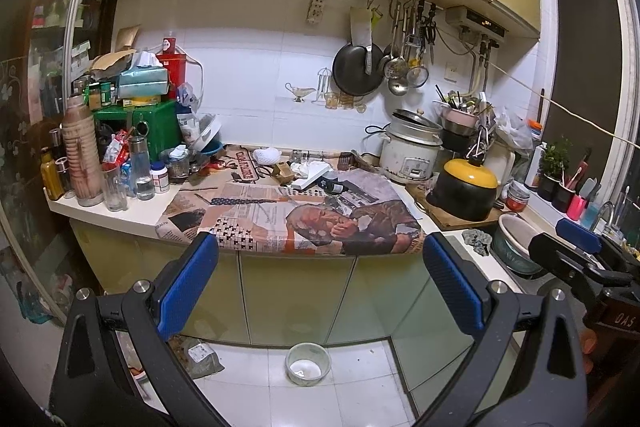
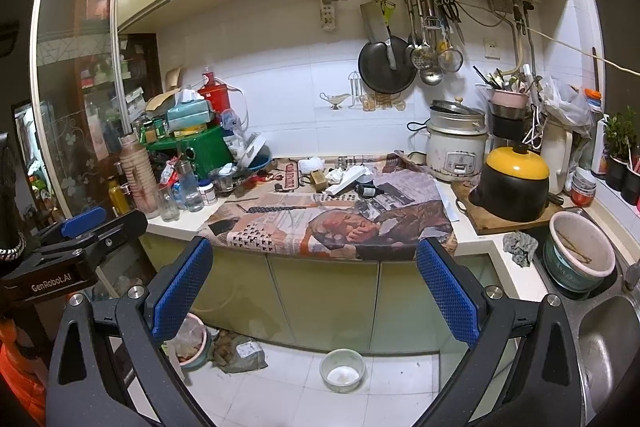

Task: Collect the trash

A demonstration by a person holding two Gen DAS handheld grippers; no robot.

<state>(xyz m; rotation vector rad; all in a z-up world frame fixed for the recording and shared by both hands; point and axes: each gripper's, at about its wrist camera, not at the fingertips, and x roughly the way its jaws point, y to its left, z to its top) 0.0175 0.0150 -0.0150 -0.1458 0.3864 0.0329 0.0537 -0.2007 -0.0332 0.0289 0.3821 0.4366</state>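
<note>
A newspaper [image 1: 304,215] covers the kitchen counter and also shows in the right wrist view [image 2: 340,223]. At its far end lie crumpled white tissue [image 1: 302,169], a white foam net [image 1: 266,155], a small cardboard box [image 1: 283,169], a flat white box [image 1: 314,179] and a small dark bottle [image 1: 334,187]. The same litter shows in the right wrist view: tissue [image 2: 335,174], brown box [image 2: 319,179], dark bottle [image 2: 368,191]. My left gripper [image 1: 320,259] is open and empty, held back from the counter's front edge. My right gripper [image 2: 314,267] is open and empty too, beside it.
Bottles, jars and a green box [image 1: 156,125] crowd the left counter. A rice cooker [image 1: 410,151] and a black pot with a yellow lid [image 1: 466,189] stand right, by the sink [image 2: 604,343]. A small bowl [image 1: 308,363] and a bag [image 2: 240,351] sit on the floor.
</note>
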